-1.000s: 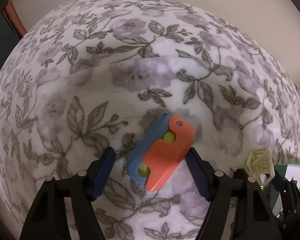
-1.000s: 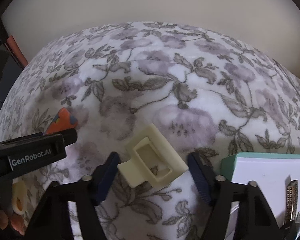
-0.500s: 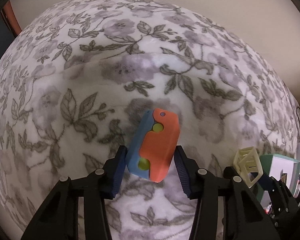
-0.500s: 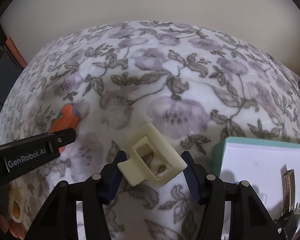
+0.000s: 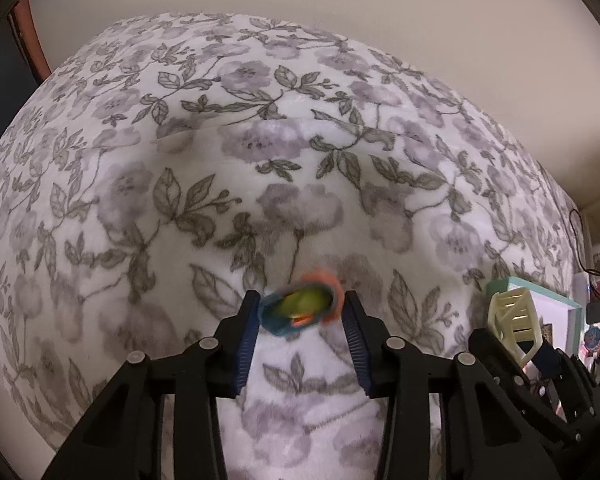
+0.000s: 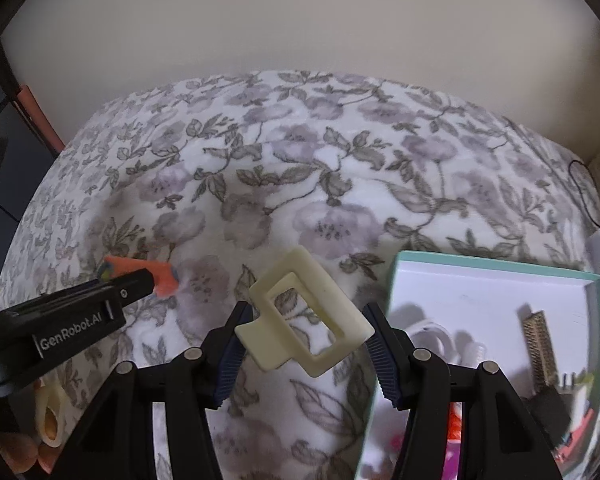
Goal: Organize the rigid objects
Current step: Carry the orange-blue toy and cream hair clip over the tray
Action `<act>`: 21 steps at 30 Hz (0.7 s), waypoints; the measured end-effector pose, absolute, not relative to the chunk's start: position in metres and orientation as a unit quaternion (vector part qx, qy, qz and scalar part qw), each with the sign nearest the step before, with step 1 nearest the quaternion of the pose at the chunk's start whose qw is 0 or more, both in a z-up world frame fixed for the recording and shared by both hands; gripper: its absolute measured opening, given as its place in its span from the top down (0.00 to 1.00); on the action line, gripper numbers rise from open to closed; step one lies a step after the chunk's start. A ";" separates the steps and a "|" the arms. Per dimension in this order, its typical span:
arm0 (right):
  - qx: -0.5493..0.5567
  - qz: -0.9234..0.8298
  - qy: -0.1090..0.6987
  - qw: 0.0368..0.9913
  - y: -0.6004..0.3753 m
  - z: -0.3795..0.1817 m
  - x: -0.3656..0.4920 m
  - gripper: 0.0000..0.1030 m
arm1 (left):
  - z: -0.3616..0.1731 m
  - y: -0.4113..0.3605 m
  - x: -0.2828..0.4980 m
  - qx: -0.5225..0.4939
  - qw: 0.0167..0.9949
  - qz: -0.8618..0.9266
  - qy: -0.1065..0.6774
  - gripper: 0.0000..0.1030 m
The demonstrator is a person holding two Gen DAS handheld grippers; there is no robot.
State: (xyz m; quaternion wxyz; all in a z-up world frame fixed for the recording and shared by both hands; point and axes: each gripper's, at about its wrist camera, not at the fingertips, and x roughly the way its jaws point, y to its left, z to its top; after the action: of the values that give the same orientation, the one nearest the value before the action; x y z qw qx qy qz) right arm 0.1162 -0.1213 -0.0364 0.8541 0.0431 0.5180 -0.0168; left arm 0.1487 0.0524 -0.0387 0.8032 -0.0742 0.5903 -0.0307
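An orange and blue toy (image 5: 300, 312) with a yellow-green middle sits blurred and end-on between the blue pads of my left gripper (image 5: 302, 300). The jaws are closing and both pads press on it, above the floral blanket (image 5: 260, 160). In the right wrist view the same toy (image 6: 162, 276) sticks out past the left gripper's black finger (image 6: 80, 316). My right gripper (image 6: 308, 312) is shut on a cream hair claw clip (image 6: 304, 316), held tilted over the blanket just left of the box. The left wrist view shows that clip (image 5: 514, 320) at the far right.
A teal-rimmed white box (image 6: 500, 272) lies at the right, with a brown comb-like piece (image 6: 538, 344) and small white items inside. A cream ring-shaped thing (image 6: 50, 416) and a person's fingers (image 6: 16, 452) show at the bottom left. A wall stands behind the bed. A dark cable (image 6: 588, 200) runs at the right edge.
The left jaws closed onto the toy, which left the blanket and turned end-on. Both grippers rose with their objects. The box shows more fully in the right wrist view.
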 end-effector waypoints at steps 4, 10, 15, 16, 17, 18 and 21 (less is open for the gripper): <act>0.047 -0.022 0.512 0.857 -0.126 -0.025 0.099 0.42 | -0.034 0.051 0.146 -0.080 0.809 -0.043 0.581 0.73; 0.069 -0.030 0.508 0.858 -0.140 -0.012 0.072 0.42 | -0.016 0.041 0.123 -0.074 0.818 -0.062 0.567 0.81; 0.083 -0.030 0.501 0.861 -0.146 -0.003 0.057 0.42 | -0.021 0.043 0.114 -0.078 0.813 -0.062 0.574 0.81; 0.086 -0.029 0.500 0.861 -0.147 -0.002 0.055 0.42 | -0.024 0.044 0.113 -0.080 0.811 -0.060 0.577 0.81; 0.089 -0.029 0.499 0.861 -0.148 -0.001 0.052 0.42 | -0.028 0.046 0.113 -0.085 0.808 -0.058 0.580 0.81; 0.090 -0.030 0.499 0.861 -0.150 0.000 0.050 0.42 | -0.030 0.048 0.113 -0.091 0.806 -0.058 0.582 0.81; 0.095 -0.031 0.501 0.859 -0.152 0.001 0.046 0.42 | -0.034 0.048 0.111 -0.091 0.804 -0.057 0.585 0.81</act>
State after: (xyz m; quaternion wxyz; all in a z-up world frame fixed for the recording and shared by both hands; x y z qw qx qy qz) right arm 0.0462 -0.1522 0.0007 0.8594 0.0953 0.5015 -0.0313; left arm 0.1114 0.0481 -0.0343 0.8039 -0.0908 0.5850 -0.0569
